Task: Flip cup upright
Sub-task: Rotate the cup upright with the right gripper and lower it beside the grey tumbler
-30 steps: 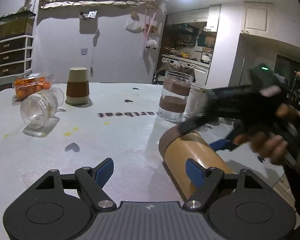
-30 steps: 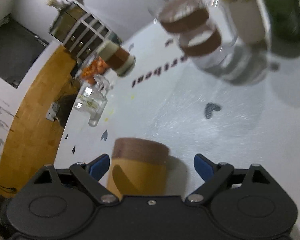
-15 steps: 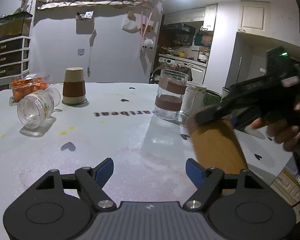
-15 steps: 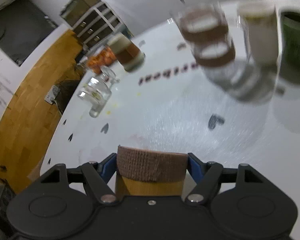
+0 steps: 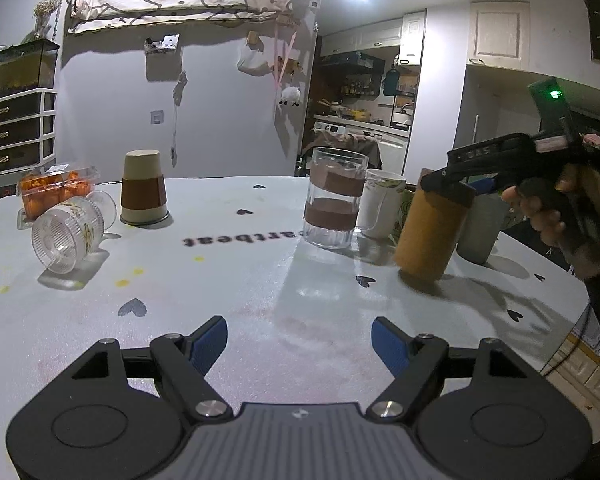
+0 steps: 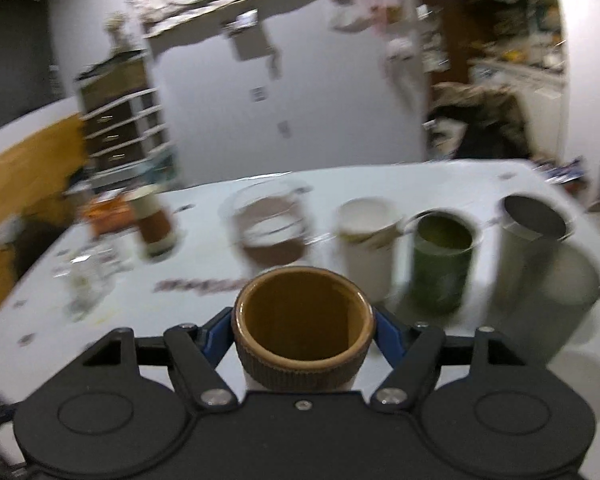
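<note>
- The left hand-held gripper is held spread over the table, with nothing between its fingers.
- Ahead to its left, a glass lies on its side, and an upturned paper cup stands just beyond.
- The cup is pinched at its ribbed rim by the right hand-held gripper, mouth up and slightly tilted, its base at the table.
- Beyond the cup, a tumbler, a white mug and a green mug are seen blurred.
</note>
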`<state>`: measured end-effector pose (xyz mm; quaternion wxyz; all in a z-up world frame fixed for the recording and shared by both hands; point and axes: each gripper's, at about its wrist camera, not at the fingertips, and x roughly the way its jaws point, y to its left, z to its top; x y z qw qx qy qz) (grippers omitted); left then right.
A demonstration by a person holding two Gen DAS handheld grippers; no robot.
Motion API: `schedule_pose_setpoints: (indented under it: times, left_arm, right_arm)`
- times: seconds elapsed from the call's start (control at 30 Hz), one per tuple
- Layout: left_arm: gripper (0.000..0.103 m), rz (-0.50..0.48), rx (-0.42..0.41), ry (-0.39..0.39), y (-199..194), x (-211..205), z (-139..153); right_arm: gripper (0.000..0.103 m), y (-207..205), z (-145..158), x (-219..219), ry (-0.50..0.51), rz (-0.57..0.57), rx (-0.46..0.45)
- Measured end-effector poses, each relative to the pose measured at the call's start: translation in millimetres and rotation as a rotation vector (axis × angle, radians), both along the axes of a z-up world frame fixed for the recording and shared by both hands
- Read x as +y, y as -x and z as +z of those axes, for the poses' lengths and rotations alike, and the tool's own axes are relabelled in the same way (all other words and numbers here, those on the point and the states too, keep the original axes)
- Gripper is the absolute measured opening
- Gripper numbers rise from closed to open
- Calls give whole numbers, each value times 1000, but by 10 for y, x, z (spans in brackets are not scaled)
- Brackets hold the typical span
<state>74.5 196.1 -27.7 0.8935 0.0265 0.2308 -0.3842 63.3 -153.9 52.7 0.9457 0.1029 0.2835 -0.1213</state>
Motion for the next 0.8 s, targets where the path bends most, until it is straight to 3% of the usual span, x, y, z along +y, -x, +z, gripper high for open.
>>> schedule_pose_setpoints:
  times: [0.2,0.47,0.63,0.73,0.8]
  left_arm:
    - [80,0,1,-5,2,-17,-17]
    - [80,-6,-9,-6,19,-25,-9]
    - [80,-1,-10,-8,16,-29,-5]
    - [80,4,-12,-9,4,-42,9]
    - [80,8,-18,-7,1,-55,25]
  right_arm:
    - [73,-161,-56,-226,121,-133,24]
    - [73,-264,-147,-285,237,-218,39]
    - [75,-216,-183,-273,250,-221,29]
    - [83,-114,-101,-233,258,-210,-14]
    - [83,-4,-8,-197,241,-204,-49]
